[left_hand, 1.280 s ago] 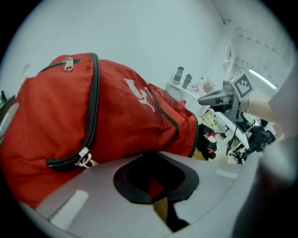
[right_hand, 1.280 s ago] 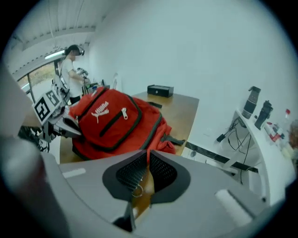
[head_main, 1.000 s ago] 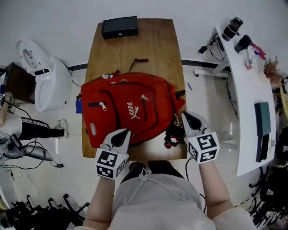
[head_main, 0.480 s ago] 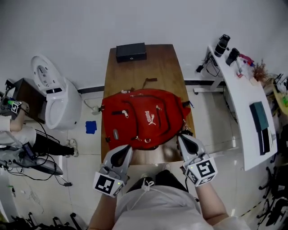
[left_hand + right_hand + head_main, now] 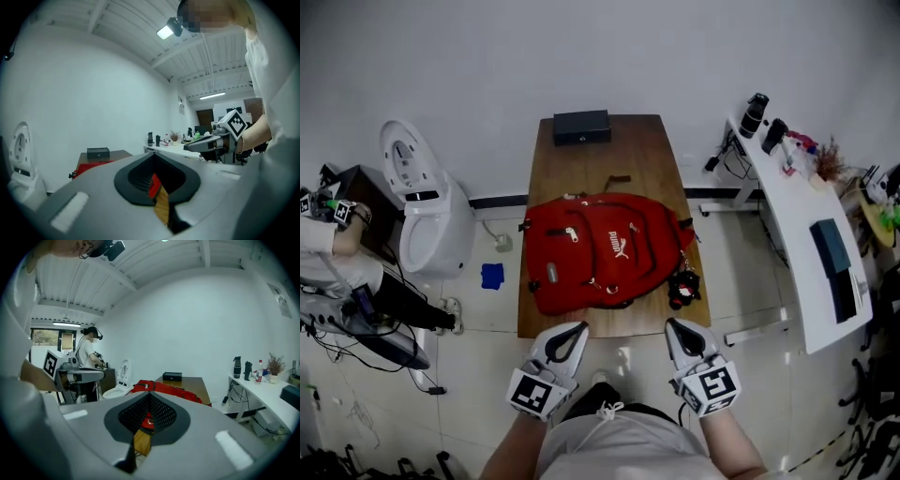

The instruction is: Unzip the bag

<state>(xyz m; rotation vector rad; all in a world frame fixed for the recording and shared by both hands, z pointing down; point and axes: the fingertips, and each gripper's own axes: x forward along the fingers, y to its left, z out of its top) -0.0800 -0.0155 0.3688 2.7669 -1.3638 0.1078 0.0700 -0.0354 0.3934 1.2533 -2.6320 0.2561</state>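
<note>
A red backpack (image 5: pixel 605 248) lies flat on the wooden table (image 5: pixel 600 155), its zippers facing up. A black-and-red charm (image 5: pixel 682 287) hangs at its right side. My left gripper (image 5: pixel 578 328) and right gripper (image 5: pixel 673 325) are both held short of the table's near edge, apart from the bag, shut and with nothing in them. In the left gripper view the left gripper (image 5: pixel 153 155) points level at the table, with the bag (image 5: pixel 91 166) far off. In the right gripper view the right gripper (image 5: pixel 149 393) points slightly down toward the bag (image 5: pixel 164 389).
A black box (image 5: pixel 582 127) sits at the table's far end. A white desk (image 5: pixel 806 253) with bottles and cables stands to the right. A white machine (image 5: pixel 422 216), a blue object (image 5: pixel 492 276) on the floor and another person (image 5: pixel 328 253) are to the left.
Both grippers have drawn back from the bag's near edge toward my body and risen. The head view has pulled back too, so the bag and table look smaller.
</note>
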